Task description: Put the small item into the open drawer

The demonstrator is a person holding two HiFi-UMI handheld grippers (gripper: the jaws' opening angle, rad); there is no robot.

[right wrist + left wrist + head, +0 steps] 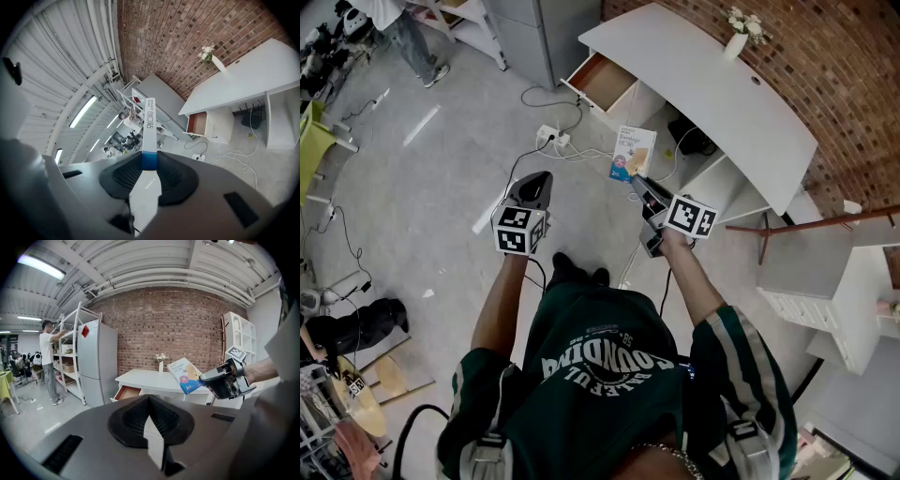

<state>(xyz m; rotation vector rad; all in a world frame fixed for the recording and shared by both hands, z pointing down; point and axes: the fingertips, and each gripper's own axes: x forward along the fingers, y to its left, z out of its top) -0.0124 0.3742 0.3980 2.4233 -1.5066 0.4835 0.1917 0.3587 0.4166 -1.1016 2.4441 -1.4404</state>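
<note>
Grey concrete floor (441, 187) lies open around us. Our left gripper (540, 175) hangs over it with its jaws pressed together on nothing. Our right gripper (637, 183) has its ribbed black pads clamped on the lower end of a thin, flat box (634, 152), white card with a blue band, so the jaws stand only as far apart as the box is thick. The box is held up in the air, short of the desk's front edge and well apart from the drawer (602, 80).

A tangle of pale cables (546, 98) and a white power strip (553, 139) lie on the floor between us and the drawer. The drawer is pulled out at the left end of the desk (703, 84), its wood-brown inside facing up. The desk top is smooth, white and curved. A slim white vase (737, 42) of flowers stands near its far edge, against the rough brick wall (825, 66). A grey cabinet (544, 28) stands just left of the drawer.
</note>
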